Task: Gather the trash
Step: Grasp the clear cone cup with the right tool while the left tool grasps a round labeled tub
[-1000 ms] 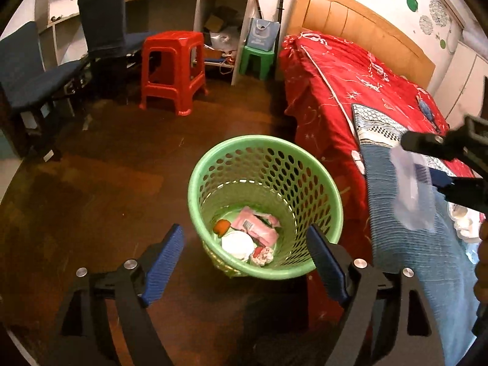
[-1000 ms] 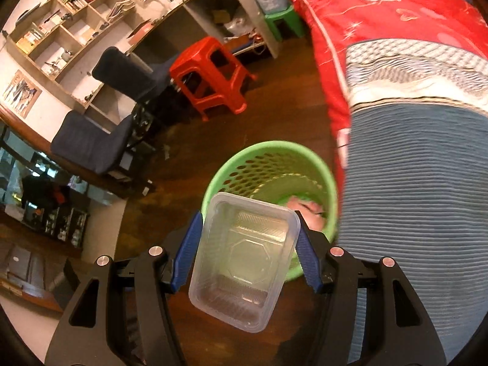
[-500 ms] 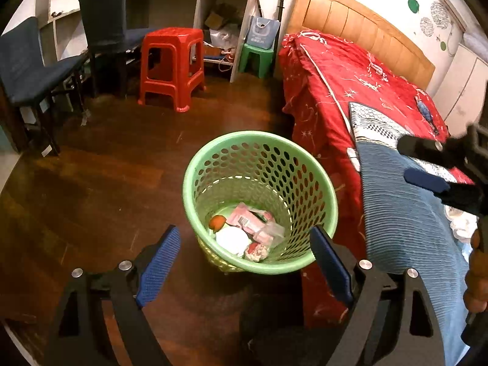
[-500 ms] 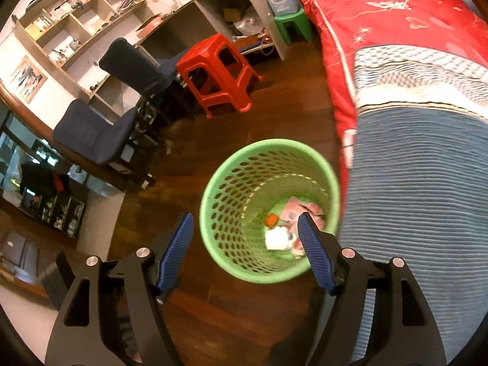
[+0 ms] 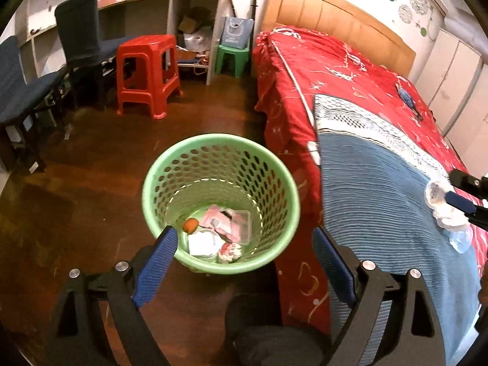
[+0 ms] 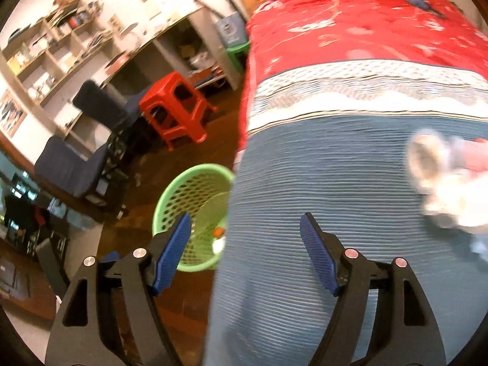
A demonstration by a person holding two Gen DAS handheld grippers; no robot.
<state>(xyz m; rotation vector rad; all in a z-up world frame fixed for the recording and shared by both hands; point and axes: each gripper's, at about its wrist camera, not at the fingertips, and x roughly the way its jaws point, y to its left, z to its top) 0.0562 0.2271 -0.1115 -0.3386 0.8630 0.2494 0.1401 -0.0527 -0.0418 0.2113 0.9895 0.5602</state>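
A green perforated basket [image 5: 283, 183] stands on the floor beside the bed and holds a clear plastic container [image 5: 241, 227], pink wrappers, a white piece and an orange ball. My left gripper [image 5: 244, 250] is open and empty above its near rim. My right gripper [image 6: 245, 241] is open and empty over the blue blanket; it also shows in the left wrist view [image 5: 457, 189]. A blurred pile of white and clear trash [image 6: 442, 177] lies on the blanket to its right, also seen in the left wrist view [image 5: 448, 213]. The basket [image 6: 183, 201] sits at lower left.
The bed [image 5: 350, 85] with red cover and blue blanket [image 5: 381, 213] fills the right. A red stool [image 5: 148, 73], a green stool [image 5: 231, 59], dark chairs [image 5: 82, 39] and shelves stand at the far side of the brown floor.
My right gripper let go of the clear container, which now lies in the basket. It then swung right over the blanket toward the trash pile. My left gripper shifted slightly.
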